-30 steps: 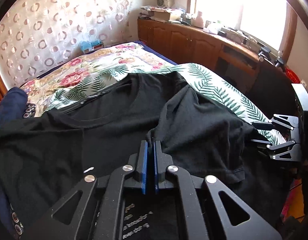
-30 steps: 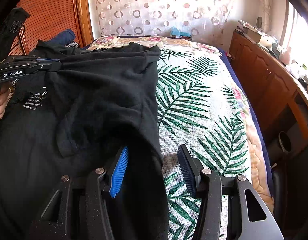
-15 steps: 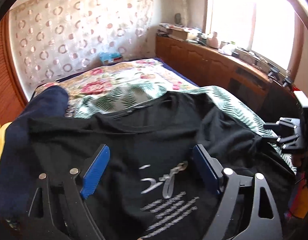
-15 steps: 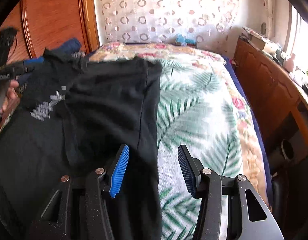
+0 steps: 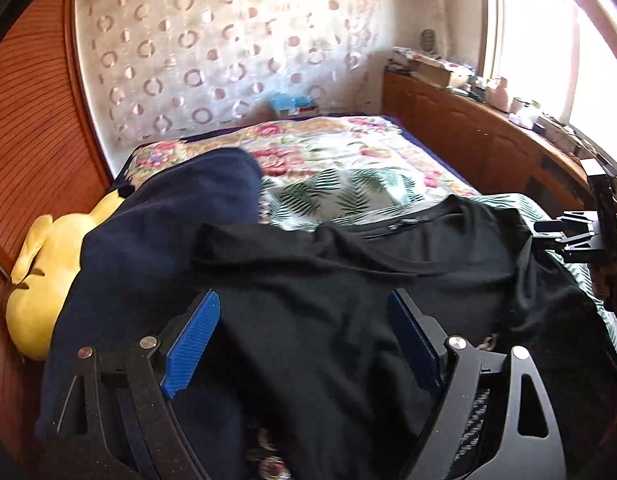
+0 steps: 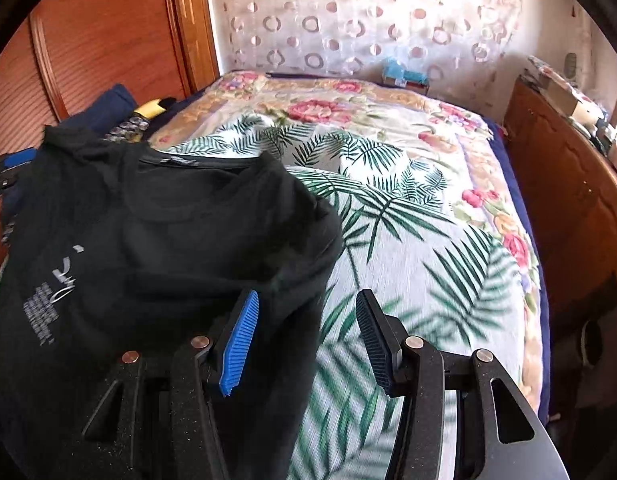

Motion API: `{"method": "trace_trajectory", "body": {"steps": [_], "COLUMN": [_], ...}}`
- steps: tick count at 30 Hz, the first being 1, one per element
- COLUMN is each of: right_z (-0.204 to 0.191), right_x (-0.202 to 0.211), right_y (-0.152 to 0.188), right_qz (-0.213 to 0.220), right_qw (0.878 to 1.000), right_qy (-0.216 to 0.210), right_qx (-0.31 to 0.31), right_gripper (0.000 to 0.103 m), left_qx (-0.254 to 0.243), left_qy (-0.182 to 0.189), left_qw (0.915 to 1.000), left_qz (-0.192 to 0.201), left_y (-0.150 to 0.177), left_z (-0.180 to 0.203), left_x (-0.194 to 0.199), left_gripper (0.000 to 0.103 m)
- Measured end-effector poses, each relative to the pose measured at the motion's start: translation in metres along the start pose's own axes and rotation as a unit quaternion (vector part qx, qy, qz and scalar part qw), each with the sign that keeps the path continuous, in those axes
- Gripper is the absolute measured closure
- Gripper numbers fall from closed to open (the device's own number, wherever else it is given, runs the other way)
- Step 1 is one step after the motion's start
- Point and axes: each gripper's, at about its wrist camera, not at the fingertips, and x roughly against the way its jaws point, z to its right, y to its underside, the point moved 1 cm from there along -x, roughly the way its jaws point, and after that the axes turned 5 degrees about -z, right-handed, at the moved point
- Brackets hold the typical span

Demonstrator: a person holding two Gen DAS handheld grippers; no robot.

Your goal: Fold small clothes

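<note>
A black T-shirt [image 5: 348,280] with white print [image 6: 48,300] lies rumpled on the bed, neck opening toward the headboard, its right side folded over. My left gripper [image 5: 302,340] is open just above the shirt's left part, holding nothing. My right gripper [image 6: 304,336] is open over the shirt's right edge, its left pad [image 6: 238,344] over black cloth and its right pad over the leaf-print sheet. It also shows at the right edge of the left wrist view [image 5: 580,236]. The left gripper's blue pad peeks out at the far left of the right wrist view [image 6: 12,160].
A leaf-print sheet [image 6: 408,240] covers the bed over a floral quilt [image 5: 328,140]. A navy garment [image 5: 168,232] and a yellow plush toy [image 5: 40,280] lie at the left by the wooden wardrobe [image 6: 88,40]. A wooden cabinet [image 5: 488,140] with clutter runs along the right.
My left gripper let go of the shirt fold, opened wide and swung left toward the navy garment. My right gripper stayed open and shifted slightly along the shirt's right edge.
</note>
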Motion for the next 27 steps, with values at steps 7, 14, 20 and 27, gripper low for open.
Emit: {"method": "trace_trajectory", "body": {"steps": [7, 14, 20, 27], "right_z": [0.004, 0.013, 0.014, 0.008], "right_x": [-0.026, -0.025, -0.027, -0.019], "right_y": [-0.03, -0.043, -0.037, -0.023], "right_qz": [-0.013, 0.021, 0.024, 0.011], "right_qw": [0.999, 0.999, 0.999, 1.0], "right_qy": [-0.028, -0.024, -0.002, -0.007], "right_qx": [0.024, 0.034, 0.025, 0.013], "right_gripper": [0.077, 0.092, 0.056, 0.042], "left_qx": [0.018, 0.021, 0.023, 0.028], "left_qy": [-0.011, -0.017, -0.015, -0.014], "left_qw": [0.9998, 0.9996, 0.9995, 0.9994], "left_qz": [-0.004, -0.006, -0.011, -0.013], "left_y": [-0.001, -0.005, -0.006, -0.009], "left_z": [-0.023, -0.033, -0.034, -0.037], "left_x": [-0.01, -0.017, -0.019, -0.013], "left_gripper": [0.017, 0.017, 0.017, 0.017]}}
